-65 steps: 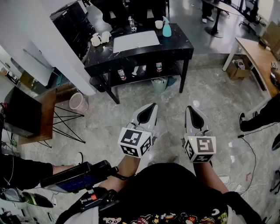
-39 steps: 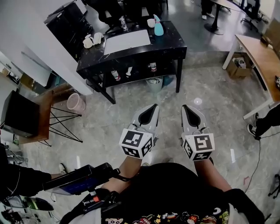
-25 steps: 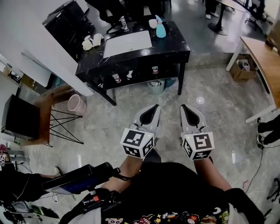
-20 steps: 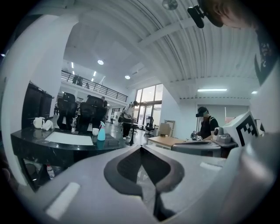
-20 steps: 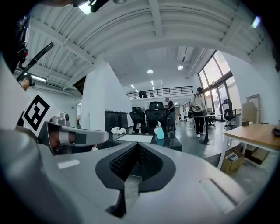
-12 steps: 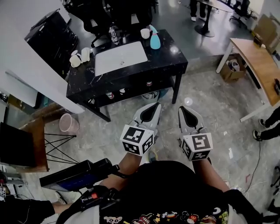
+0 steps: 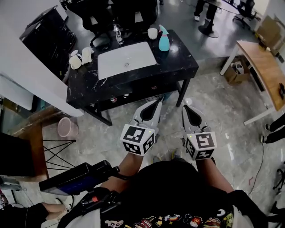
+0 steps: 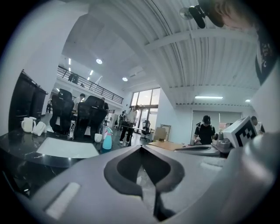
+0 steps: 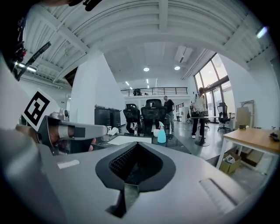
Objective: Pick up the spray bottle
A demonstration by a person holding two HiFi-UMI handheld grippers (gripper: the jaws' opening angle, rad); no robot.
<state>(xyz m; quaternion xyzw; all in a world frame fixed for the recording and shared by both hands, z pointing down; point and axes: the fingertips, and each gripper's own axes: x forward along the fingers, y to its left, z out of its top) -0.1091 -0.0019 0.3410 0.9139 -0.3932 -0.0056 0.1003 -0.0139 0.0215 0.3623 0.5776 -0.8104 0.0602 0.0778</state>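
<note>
The teal spray bottle [image 7: 164, 41] with a pink trigger stands upright at the far right of a black marble table [image 7: 178, 58], next to a white cup [image 7: 152, 33]. The bottle [image 8: 107, 139] shows small and far off in the left gripper view, and it [image 9: 161, 133] is likewise distant in the right gripper view. My left gripper [image 7: 156, 102] and right gripper [image 7: 185, 108] are held side by side over the floor, short of the table's near edge. Both are shut with nothing between the jaws, and both point toward the table.
A white mat [image 7: 127, 59], two white mugs [image 7: 78, 58] and a clear bottle [image 7: 117, 33] share the tabletop. Small bottles sit on the shelf below. Office chairs [image 7: 124, 11] stand behind the table. A wooden desk [image 7: 260, 62] with a cardboard box [image 7: 234, 69] is at the right, a pink bucket [image 7: 67, 128] at the left.
The table and spray bottle have drawn nearer in the head view, and the grippers' tips now reach close to the table's front edge. Both grippers stayed shut and side by side.
</note>
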